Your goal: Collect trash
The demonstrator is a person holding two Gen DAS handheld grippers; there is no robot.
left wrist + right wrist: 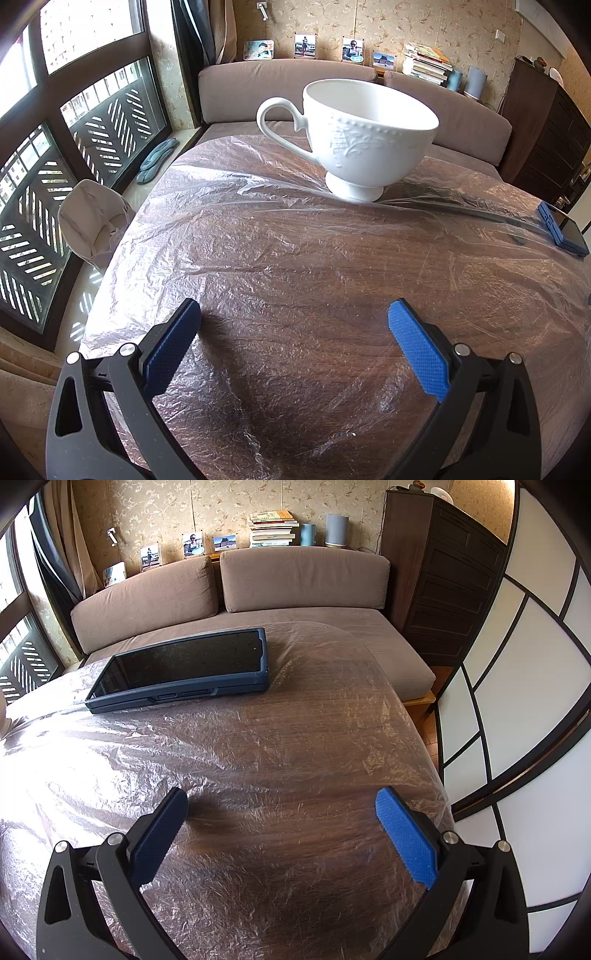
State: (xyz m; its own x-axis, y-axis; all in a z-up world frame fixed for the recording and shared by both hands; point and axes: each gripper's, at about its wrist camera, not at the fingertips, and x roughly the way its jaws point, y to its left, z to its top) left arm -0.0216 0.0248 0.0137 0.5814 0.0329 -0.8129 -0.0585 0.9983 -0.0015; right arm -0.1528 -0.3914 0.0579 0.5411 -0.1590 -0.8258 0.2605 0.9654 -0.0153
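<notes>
Grippers are both hovering low over the wooden table (332, 280), and neither is carrying anything. Left gripper (293, 317) is showing its blue pads (417, 350) spread wide apart, nothing between them. Ahead of it, a white teacup (365, 136) is standing upright on the crinkled clear plastic sheet (221, 236) that is covering the tabletop, handle pointing left. Off the table's left edge, a pale bag (92, 218) is sitting open near the window. Over on the other side, the right gripper (282, 806) is likewise gaping, fingers well apart above bare plastic (258, 738). A phone in a dark blue case (184, 668) is lying flat, screen up, near the far edge, well apart from the fingertips. Behind the table, a brown sofa (295, 579) is filling the background.
</notes>
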